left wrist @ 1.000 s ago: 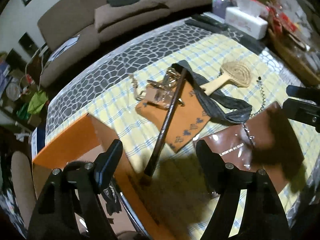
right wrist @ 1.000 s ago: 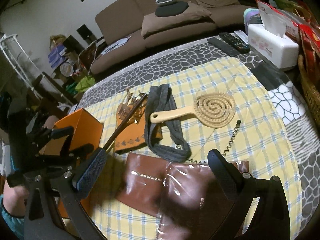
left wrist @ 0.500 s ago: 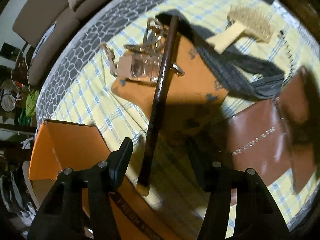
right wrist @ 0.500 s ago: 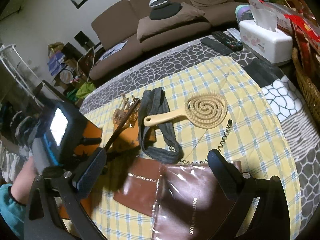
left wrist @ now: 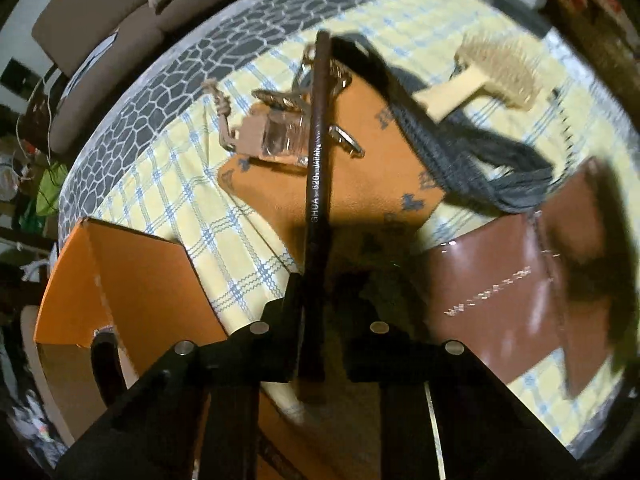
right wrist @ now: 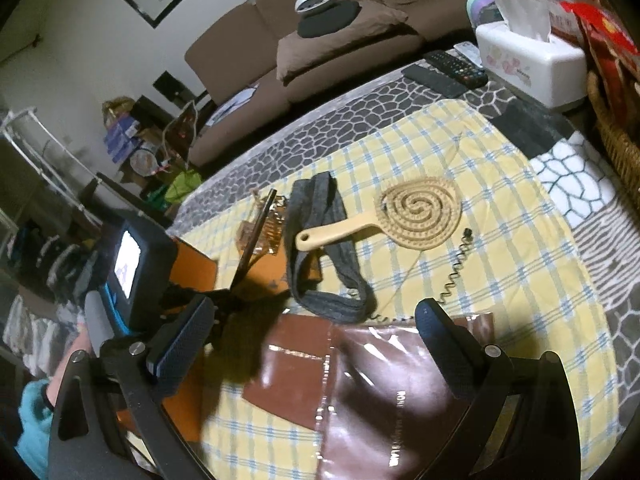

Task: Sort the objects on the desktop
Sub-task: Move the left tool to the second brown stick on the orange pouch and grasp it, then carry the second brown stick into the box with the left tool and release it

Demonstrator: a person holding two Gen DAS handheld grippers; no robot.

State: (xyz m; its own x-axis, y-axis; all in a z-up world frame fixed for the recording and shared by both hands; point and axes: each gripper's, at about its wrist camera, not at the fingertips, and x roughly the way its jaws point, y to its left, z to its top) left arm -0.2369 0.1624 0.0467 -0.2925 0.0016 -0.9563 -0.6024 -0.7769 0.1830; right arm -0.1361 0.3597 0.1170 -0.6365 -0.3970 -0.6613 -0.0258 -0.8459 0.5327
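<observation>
A long dark brown stick [left wrist: 318,184] with pale lettering lies across an orange cloth pouch [left wrist: 368,160] and a bunch of keys with a clear tag [left wrist: 280,136]. Its near end runs between the fingers of my left gripper [left wrist: 326,290], whose jaws are closing and pinch it. An open orange box [left wrist: 132,280] stands just left of that gripper. My right gripper [right wrist: 312,308] hangs open over a glossy brown bag [right wrist: 380,392] with nothing between its fingers. A grey fabric band [right wrist: 316,216] and a beige spiral hairbrush [right wrist: 420,208] lie beyond.
A black coiled cord [right wrist: 454,276] lies right of the brush on the yellow checked cloth [right wrist: 500,220]. At the back right are a white tissue box [right wrist: 532,60], remote controls [right wrist: 452,68] and a wicker basket [right wrist: 616,136]. A brown sofa [right wrist: 320,52] stands behind the table.
My left gripper came down over the near end of the stick and its jaws narrowed from wide apart to closed around it. The right gripper stayed over the brown bag.
</observation>
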